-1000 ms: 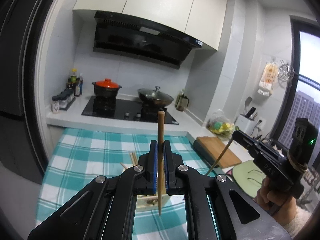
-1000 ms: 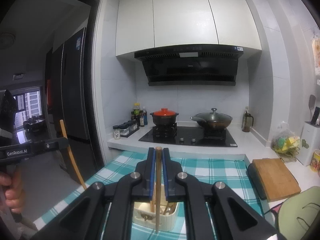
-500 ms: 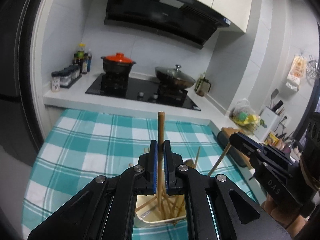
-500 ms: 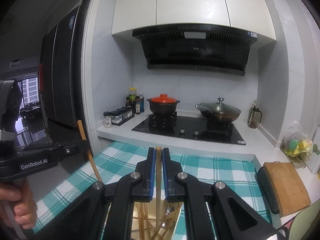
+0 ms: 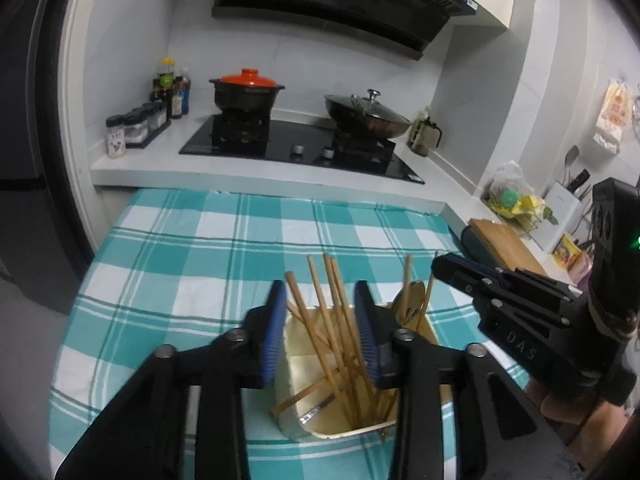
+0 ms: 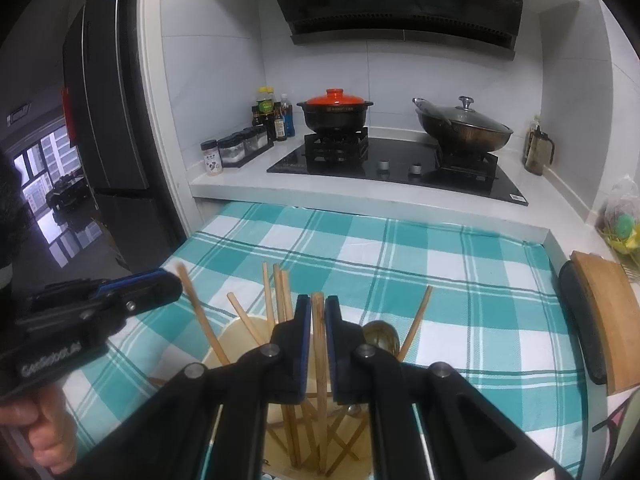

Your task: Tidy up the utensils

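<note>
Both wrist views are evenly and rather dimly lit, with a cool cast and only soft shadows under the range hood point(image 6: 400, 4). Fisheye distortion bows the counter edge point(image 5: 256, 178) and walls, and a black vignette fills the corners. Daylight glares through the window point(image 6: 44, 168) at the left edge; the tablecloth point(image 5: 224, 248) is sharp, while nearby black parts are slightly soft.

A utensil holder point(image 5: 340, 430) stands on the tabletop point(image 5: 192, 264) with chopsticks point(image 5: 334, 320) leaning inside it. Behind the tabletop is the stove point(image 5: 300, 148), carrying a clay pot point(image 5: 246, 94) on the left and a wok point(image 5: 366, 116) on the right; a cutting board point(image 6: 608, 312) lies right of the tabletop
</note>
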